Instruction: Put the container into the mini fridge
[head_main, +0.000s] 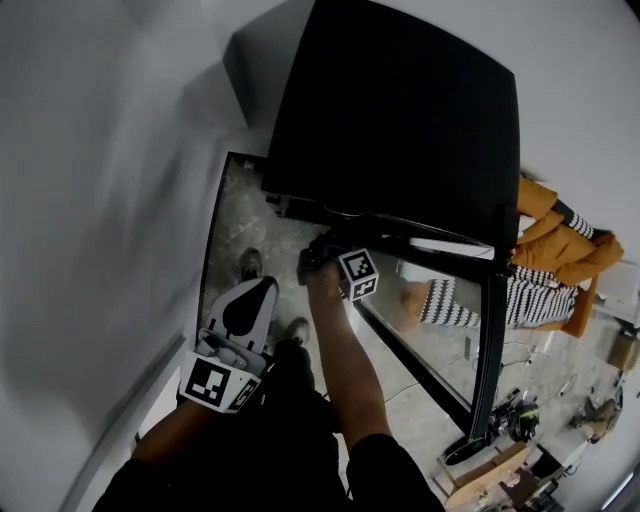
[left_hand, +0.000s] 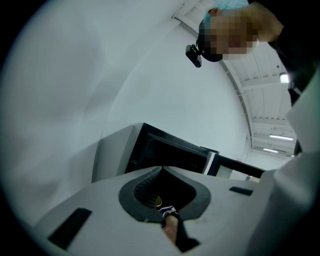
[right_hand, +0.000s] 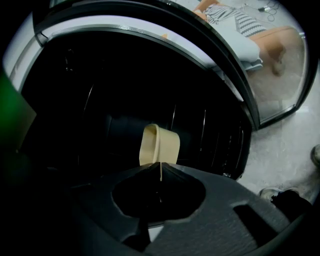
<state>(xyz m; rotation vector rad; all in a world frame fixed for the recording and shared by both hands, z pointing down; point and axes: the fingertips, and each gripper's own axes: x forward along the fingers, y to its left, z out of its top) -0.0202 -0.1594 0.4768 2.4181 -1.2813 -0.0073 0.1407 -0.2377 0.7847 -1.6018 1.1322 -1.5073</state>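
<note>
Nearest the person, the left tool (left_hand: 161, 168) hangs low and short of the fridge (head_main: 400, 120), out in front of its open side. Its jaws are closed tip to tip with nothing between them, so it has no part in the job right now.

Further in, the right arm reaches under the fridge's top edge, and the right tool (right_hand: 160, 165) sits at the mouth of the opening. Its jaws are pressed together on the thin wall of the beige container (right_hand: 160, 144), pinching the rim edge-on. The container hangs just past the jaw tips, tipped so its open side faces left in the right gripper view. It is already within the dark inside of the fridge, with black walls all around it and thin rack wires (right_hand: 218, 134) to its right. Whether its base touches a shelf cannot be made out in the dark.

Beyond the opening, the glass door (head_main: 487, 330) is swung wide to the fridge's right and is well clear of the arm.

By my reading, most of the task is done, since the door is open and the container has been carried inside. What seems left is to level it, set it on a shelf, ease the jaws apart and draw the right tool back out. The main risk I see is letting go while it is tipped.
</note>
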